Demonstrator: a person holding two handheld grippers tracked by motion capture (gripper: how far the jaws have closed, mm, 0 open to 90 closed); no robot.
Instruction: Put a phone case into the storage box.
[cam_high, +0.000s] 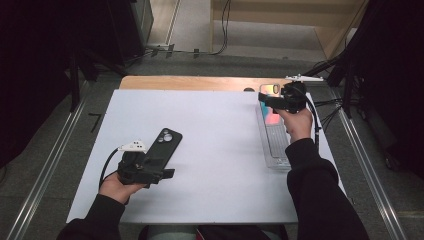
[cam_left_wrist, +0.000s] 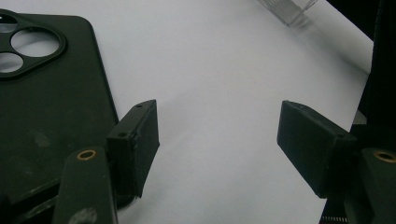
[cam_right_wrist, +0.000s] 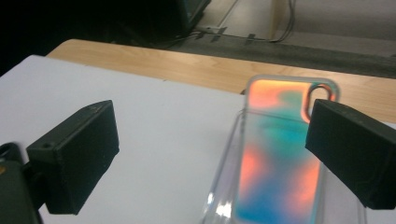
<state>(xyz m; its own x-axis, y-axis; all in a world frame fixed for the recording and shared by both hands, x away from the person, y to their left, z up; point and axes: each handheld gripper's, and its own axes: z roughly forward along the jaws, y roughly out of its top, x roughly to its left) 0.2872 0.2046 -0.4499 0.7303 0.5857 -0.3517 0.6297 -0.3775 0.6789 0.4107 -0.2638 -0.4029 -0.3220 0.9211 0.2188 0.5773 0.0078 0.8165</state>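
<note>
On the white sheet (cam_high: 215, 150) covering the wooden table (cam_high: 200, 82), I hold one gripper in each hand. My left gripper (cam_left_wrist: 217, 144) sits low at the near left, just beside a black phone case (cam_high: 162, 146) that lies flat with its round camera holes at the far end. From the left gripper view the black case (cam_left_wrist: 51, 116) lies off to one side of my jaws, touching or nearly touching the nearer jaw; the jaws stand wide apart with nothing but white sheet between them. A small white part (cam_high: 132, 146) rests by that case, though I cannot make out what it is from the high view.

My right gripper (cam_high: 277, 100) is up at the far right, over a clear plastic tray (cam_high: 275, 150) that runs along the right edge of the sheet. A shiny phone case (cam_right_wrist: 280, 154) in orange, pink and teal sits in that tray, its camera cutout at the far end, toward the bare wood. In the right gripper view my jaws are spread wide, one on the white sheet's side and one over the far corner of the colourful case, and they grip nothing. Whether that jaw touches the case I cannot tell.

My right hand (cam_high: 298, 122) wraps the handle, and my dark sleeve (cam_high: 320, 190) crosses the near end of the tray.
</note>
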